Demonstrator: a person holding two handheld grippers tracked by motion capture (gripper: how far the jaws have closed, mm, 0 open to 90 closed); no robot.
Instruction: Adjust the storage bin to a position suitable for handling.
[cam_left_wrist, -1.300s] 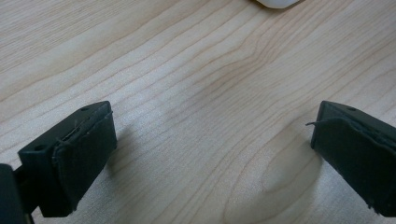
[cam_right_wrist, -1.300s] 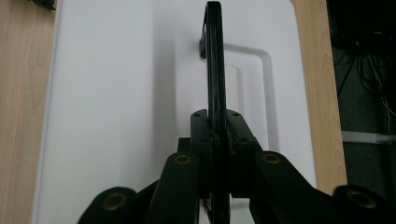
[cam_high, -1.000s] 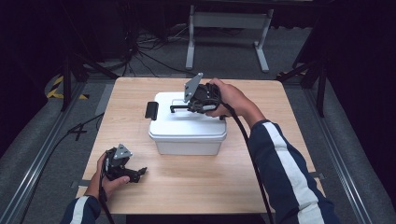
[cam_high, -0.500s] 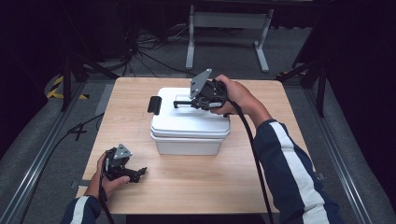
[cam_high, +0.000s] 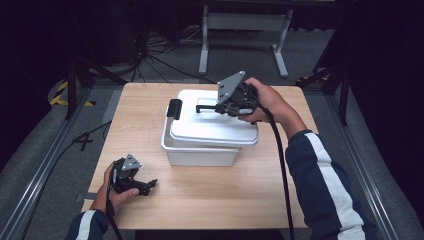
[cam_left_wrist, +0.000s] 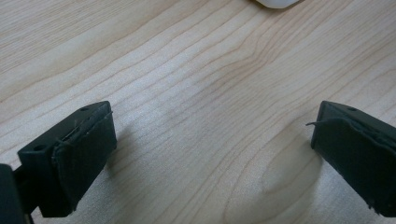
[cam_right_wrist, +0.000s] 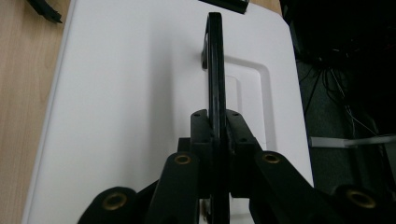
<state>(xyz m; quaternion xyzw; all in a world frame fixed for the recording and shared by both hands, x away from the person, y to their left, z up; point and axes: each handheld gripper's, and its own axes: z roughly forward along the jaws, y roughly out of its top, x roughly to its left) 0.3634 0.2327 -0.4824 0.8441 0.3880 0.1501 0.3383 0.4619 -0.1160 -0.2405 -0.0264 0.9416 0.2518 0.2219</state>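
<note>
Sitting near the middle of the table (cam_high: 210, 210), a white bin (cam_high: 197, 154) carries a white lid (cam_high: 212, 122) that rides skewed and raised above its rim, shifted toward the right and far side so the bin's near-left edge shows; what is inside the bin cannot be seen. A black latch (cam_high: 174, 109) hangs at the lid's left end, and a thin black handle (cam_right_wrist: 214, 65) stands up from a recessed panel on the lid's top. The table is pale wood with clear grain, standing on grey carpet in a dark room, with cables and a grey metal stand (cam_high: 242, 30) beyond its far edge. The right gripper (cam_right_wrist: 214, 126) has its jaws closed tight on the handle, over the lid's far right part in the high view. The left gripper (cam_high: 150, 184) rests low on the table's near-left corner, well apart from the bin, its jaws spread wide over bare wood.
</note>
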